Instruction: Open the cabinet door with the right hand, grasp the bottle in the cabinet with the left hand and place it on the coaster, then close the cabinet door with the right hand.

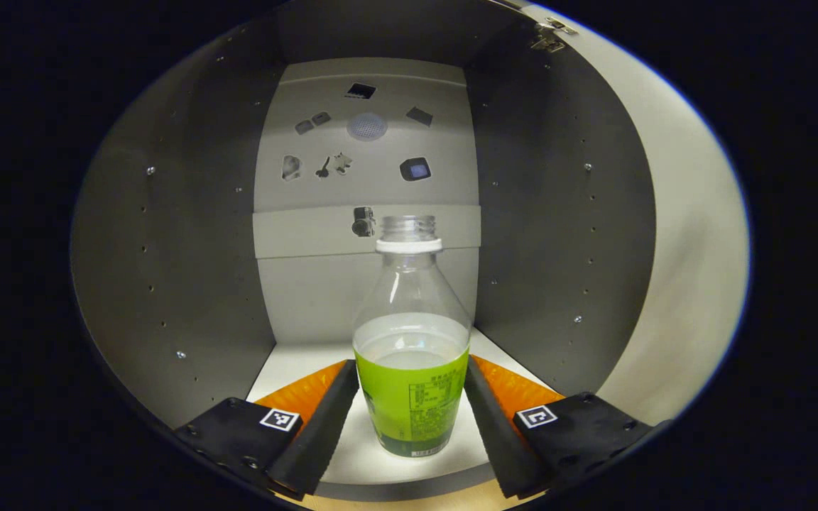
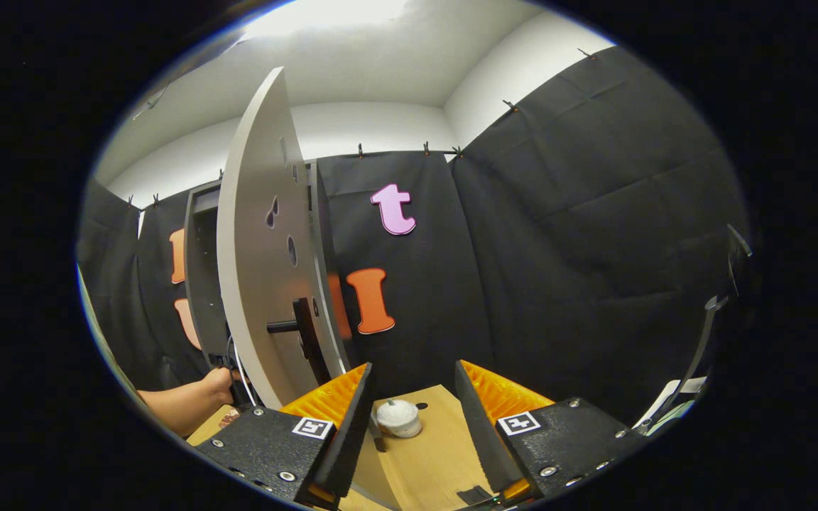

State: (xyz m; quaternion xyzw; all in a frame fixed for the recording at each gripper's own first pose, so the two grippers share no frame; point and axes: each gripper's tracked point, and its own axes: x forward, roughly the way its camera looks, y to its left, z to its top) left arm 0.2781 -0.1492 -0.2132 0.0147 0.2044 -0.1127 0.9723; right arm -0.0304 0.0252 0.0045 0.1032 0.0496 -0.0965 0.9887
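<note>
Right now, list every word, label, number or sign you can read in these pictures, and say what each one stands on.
Bottle, green label: printed text and a table, too small and blurred to read.
Left hand-held gripper: two square black-and-white marker tags, patterns only, no words.
Right hand-held gripper: two marker tags of the same kind, no words.
Cabinet door: cut-out shapes, no text.

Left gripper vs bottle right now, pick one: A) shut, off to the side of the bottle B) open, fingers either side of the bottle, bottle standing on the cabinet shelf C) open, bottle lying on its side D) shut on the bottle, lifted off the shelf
B: in the left gripper view the left gripper is open, its fingers flanking the uncapped bottle, which stands upright on the cabinet shelf.
</note>
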